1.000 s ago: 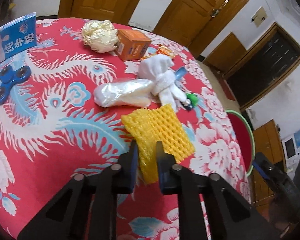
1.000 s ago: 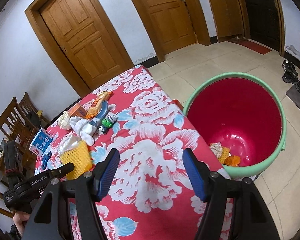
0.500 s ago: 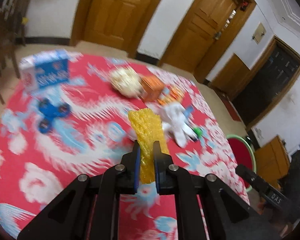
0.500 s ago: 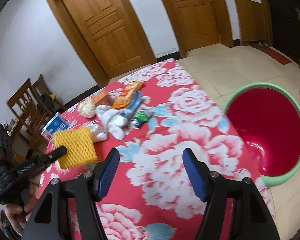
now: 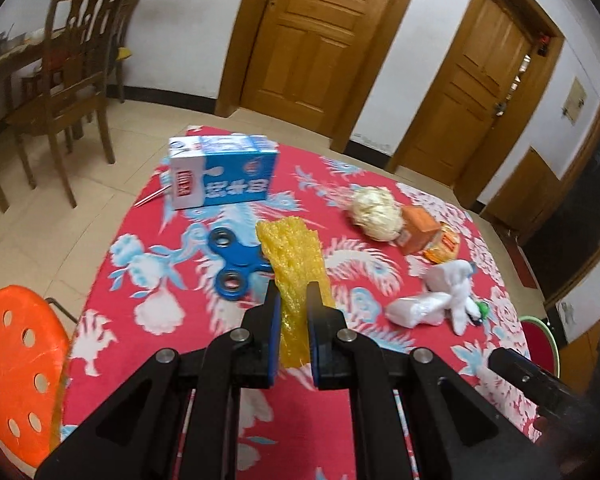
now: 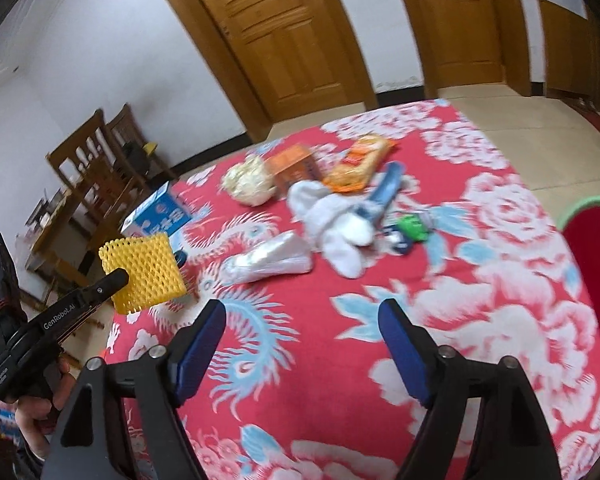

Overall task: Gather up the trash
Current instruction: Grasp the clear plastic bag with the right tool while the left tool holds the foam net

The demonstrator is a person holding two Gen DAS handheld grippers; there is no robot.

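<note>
Here the big table (image 5: 148,280) wears a red cloth with white flowers. A red bin (image 6: 592,264) with a green rim stands beside it. On the cloth lie a blue milk box (image 5: 224,178), a white sock (image 6: 332,216), a clear plastic bag (image 6: 268,262), a crumpled paper ball (image 5: 376,212) and a blue spinner (image 5: 236,260). The left gripper (image 5: 293,300) squeezes a yellow foam net (image 5: 294,256), lifted off the cloth. The right gripper (image 6: 302,324) has just been opening wider, with nothing between its jaws.
</note>
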